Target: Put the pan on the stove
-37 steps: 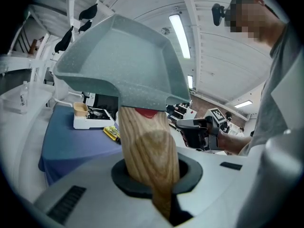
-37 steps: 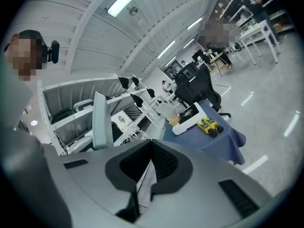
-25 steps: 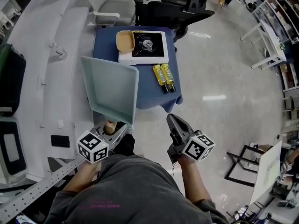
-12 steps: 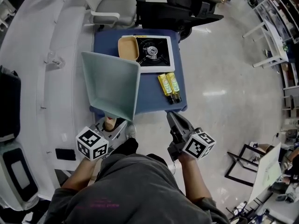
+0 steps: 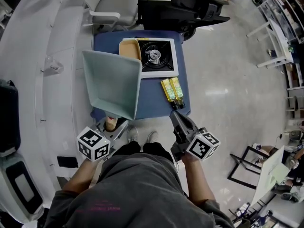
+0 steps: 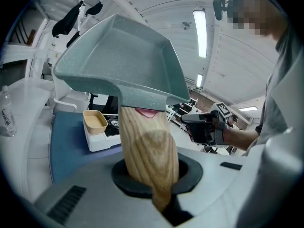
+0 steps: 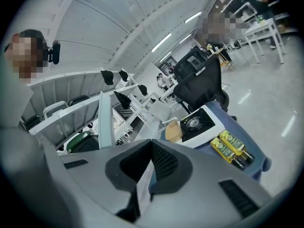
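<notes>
Head view: we stand at the near end of a small table [image 5: 154, 101] draped in blue cloth, with open grey floor [image 5: 228, 80] running wide along its right side. A white curved counter [image 5: 57, 42] closes in on the left, and a black office chair [image 5: 183, 11] stands against the far edge. The white portable stove [image 5: 161, 69] sits at the table's far end, its burner [image 5: 155, 55] bare and a tan dish [image 5: 128, 49] on its left part. Two yellow-labelled oil bottles [image 5: 172, 90] lie near the right edge, between the stove and us.

Our left gripper [image 5: 113, 124] is clamped on the wooden handle [image 6: 147, 146] of the square green pan [image 5: 114, 87]. The pan is held up in the air, tilted, over the table's left and near edges. Its far corner overlaps the tan dish in this view, and it is not on the burner.

Our right gripper [image 5: 175, 116] hangs at the table's near right corner, just short of the bottles, jaws pressed together with nothing between them.
</notes>
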Tool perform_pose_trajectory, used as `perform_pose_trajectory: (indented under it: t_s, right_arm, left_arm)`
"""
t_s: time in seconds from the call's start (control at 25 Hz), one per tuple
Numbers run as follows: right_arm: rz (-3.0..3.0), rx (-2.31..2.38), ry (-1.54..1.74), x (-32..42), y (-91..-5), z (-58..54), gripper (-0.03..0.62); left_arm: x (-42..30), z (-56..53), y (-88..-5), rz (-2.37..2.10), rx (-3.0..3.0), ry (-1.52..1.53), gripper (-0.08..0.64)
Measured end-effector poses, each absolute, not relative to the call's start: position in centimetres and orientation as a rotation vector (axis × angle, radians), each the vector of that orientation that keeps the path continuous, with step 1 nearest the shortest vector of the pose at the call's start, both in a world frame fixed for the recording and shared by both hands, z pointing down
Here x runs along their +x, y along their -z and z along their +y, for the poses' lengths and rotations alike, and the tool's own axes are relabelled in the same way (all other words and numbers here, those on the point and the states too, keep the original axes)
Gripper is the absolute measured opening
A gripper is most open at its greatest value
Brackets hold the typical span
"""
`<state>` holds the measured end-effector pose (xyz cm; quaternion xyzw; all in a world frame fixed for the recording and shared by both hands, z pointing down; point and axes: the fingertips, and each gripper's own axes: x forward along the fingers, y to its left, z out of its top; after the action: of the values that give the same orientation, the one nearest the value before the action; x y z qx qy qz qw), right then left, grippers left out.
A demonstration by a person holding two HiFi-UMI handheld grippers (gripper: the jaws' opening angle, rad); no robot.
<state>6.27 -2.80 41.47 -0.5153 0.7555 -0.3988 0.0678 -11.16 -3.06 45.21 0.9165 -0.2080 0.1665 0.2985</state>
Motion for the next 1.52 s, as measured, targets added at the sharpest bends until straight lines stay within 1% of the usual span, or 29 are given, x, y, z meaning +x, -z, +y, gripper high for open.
perform_pose_trajectory:
  t_s: [0.2,0.64,1.16,1.52]
  right_arm:
    - [2.271,-1.556,1.212,7.2,-41.2,-4.7,0.003]
    - [2.339,-1.455,1.281,11.5,-43.1,-10.6,0.003]
    - [2.407,-1.325,1.402,18.6,-46.6,-17.8,0.003]
    - [2.442,-1.238,1.498,20.8,-49.4,-21.0,0.003]
  left_arm:
    - [-10.0,-5.0,-45.4,-0.564,2.416,-0.459,0.032]
    - [-3.9,-9.3,-47.3,-0.634,2.324,-0.482,0.032]
    - [4.6,-15.6,-51.8,-0.719,2.143,-0.543,0.032]
    - [8.9,-19.2,-56.3,-0.733,2.027,-0.615,0.032]
